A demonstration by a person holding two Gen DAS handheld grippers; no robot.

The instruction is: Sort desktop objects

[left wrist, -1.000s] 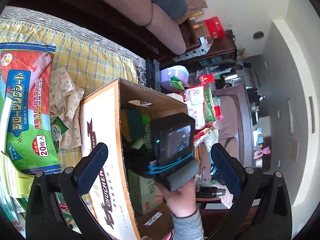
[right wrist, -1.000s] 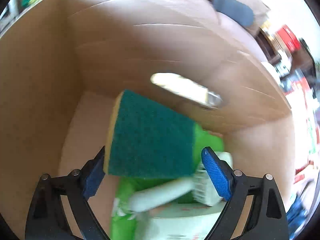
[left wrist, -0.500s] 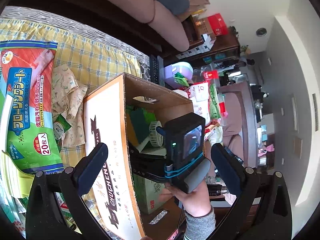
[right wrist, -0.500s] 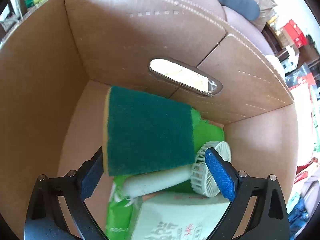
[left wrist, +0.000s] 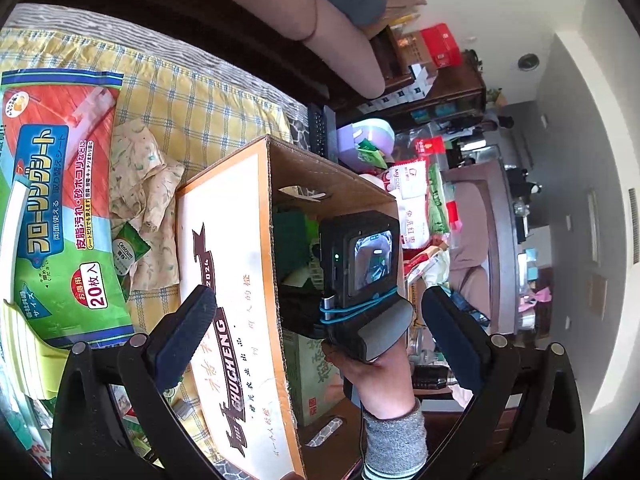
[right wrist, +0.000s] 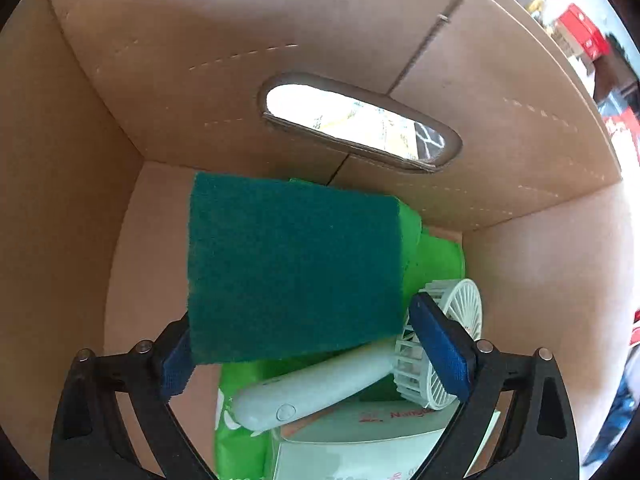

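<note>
- While the left gripper [left wrist: 316,328] hangs over the table with its blue pads wide apart and nothing between them, the left wrist view shows, at far left, a big pack [left wrist: 56,200] of floor sheets lying flat on the yellow checked cloth [left wrist: 200,104].
- Just right of the pack lie a crumpled floral cloth [left wrist: 148,188] and a small green sachet [left wrist: 128,252], touching each other.
- Next comes the open box [left wrist: 224,280], its printed side facing the camera; the sachet lies just beside it.
- Over the box's open top is the right hand [left wrist: 376,376], in a grey cuff, gripping the handle of the other tool, whose camera back shows a lit screen.
- Inside the box, in the right wrist view, the right gripper [right wrist: 304,356] stands spread, and I cannot tell whether its left pad touches the sponge.
- The green sponge [right wrist: 292,264] lies scrub side up on a bright green packet [right wrist: 436,256], near the wall with the handle slot [right wrist: 356,128].
- Its lower left corner covers the left pad; the right pad stands clear of its edge.
- Below it rests a white hand fan [right wrist: 352,380], its round head at the right, behind the right pad.
- The fan lies across a white carton [right wrist: 360,448].
</note>
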